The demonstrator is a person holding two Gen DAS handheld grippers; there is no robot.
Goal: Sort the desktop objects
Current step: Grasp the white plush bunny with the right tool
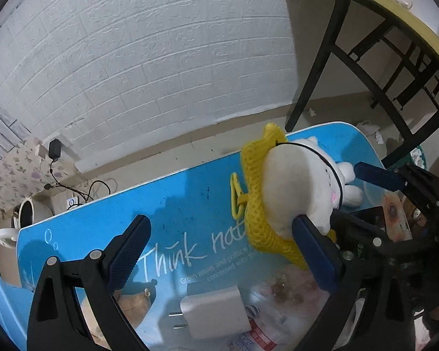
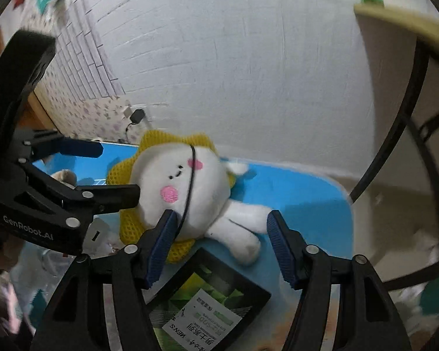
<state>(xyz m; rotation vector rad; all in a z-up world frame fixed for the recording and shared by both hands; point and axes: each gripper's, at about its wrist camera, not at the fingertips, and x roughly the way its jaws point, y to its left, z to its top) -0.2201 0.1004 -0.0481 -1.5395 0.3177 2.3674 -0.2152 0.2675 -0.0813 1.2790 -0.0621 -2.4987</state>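
White brick-patterned wall rises behind a blue desk (image 1: 184, 193) printed with "Think" lettering. Your left tool (image 1: 219, 251) has its two blue-padded fingers spread wide; its right finger (image 1: 313, 251) touches the underside of a white plush toy (image 2: 187, 193) with a yellow mesh petal collar, while the left finger stands free over the desk, so nothing is clamped. Your right tool (image 2: 219, 245) also stands apart, its jaws just widened: the left pad (image 2: 161, 248) sits against the toy's lower face beside a thin black cord, and the right pad (image 2: 281, 248) is clear of the toy's white legs. The toy lies on the desk between both tools, pink-cheeked face turned toward your right camera. Just below it lies a black box (image 2: 210, 301) with a green label. A white plug adapter (image 1: 213, 310) lies on the desk below your left tool, and a yellow clip (image 1: 237, 199) lies beside the toy's collar.
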